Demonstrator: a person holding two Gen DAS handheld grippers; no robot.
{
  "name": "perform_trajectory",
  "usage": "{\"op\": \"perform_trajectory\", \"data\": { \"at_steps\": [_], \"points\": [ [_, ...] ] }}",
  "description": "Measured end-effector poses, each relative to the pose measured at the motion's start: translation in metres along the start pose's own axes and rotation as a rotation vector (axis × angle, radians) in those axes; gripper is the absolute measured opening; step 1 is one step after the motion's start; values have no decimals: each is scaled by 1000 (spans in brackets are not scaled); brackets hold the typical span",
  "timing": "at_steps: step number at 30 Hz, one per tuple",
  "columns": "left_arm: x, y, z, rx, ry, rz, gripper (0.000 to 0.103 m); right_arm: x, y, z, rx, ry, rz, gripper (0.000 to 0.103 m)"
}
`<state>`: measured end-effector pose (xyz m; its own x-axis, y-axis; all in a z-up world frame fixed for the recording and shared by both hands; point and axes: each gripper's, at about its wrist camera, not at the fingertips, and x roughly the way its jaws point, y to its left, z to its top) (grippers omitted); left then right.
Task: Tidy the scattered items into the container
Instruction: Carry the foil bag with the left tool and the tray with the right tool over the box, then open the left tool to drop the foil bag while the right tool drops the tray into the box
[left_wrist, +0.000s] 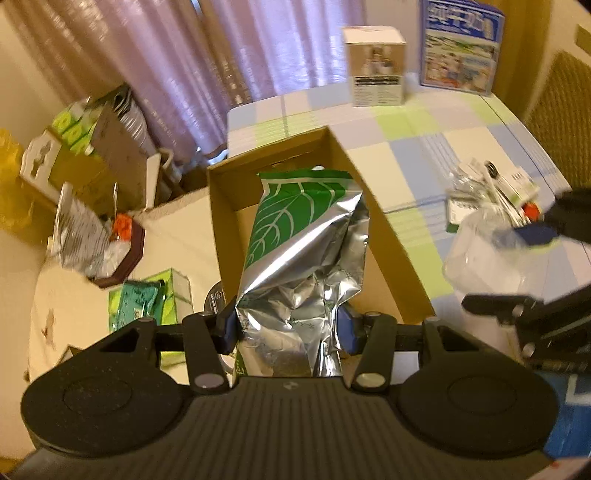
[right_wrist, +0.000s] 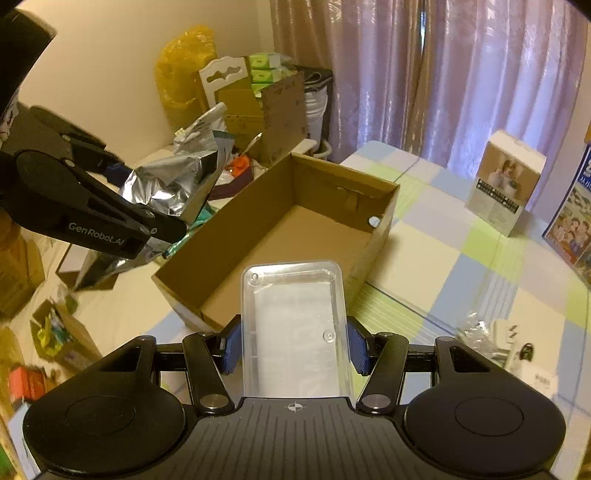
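Cardboard box (right_wrist: 295, 236) is sitting open on the checked tablecloth (right_wrist: 461, 258), ahead of both tools. Your left gripper (left_wrist: 288, 325) is clamping a silver-green foil pouch (left_wrist: 303, 236) above its near-left rim. Your right gripper (right_wrist: 295, 347) is pinching a clear plastic tray (right_wrist: 295, 325) over the near edge. Farther right, a white carton (right_wrist: 506, 181) is standing.

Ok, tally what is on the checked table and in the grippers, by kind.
Open cardboard box: 1
Upright printed boxes: 2
Foil pouch, in the left gripper: 1
Clear plastic tray, in the right gripper: 1
Pile of small packets: 1
Total: 6
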<state>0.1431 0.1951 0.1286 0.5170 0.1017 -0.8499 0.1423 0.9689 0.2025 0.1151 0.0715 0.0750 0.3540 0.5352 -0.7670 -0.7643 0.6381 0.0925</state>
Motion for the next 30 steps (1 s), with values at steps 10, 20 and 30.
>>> {"op": "perform_trajectory", "data": {
  "at_steps": [10, 20, 30],
  "points": [
    [42, 24, 6, -139, 46, -35, 46, 34, -8, 11, 110, -2, -6, 54],
    [77, 38, 16, -236, 71, -65, 46, 62, -12, 22, 226, 4, 9, 54],
    [103, 43, 23, -251, 90, -73, 46, 86, -22, 22, 298, 31, 23, 54]
  ]
}}
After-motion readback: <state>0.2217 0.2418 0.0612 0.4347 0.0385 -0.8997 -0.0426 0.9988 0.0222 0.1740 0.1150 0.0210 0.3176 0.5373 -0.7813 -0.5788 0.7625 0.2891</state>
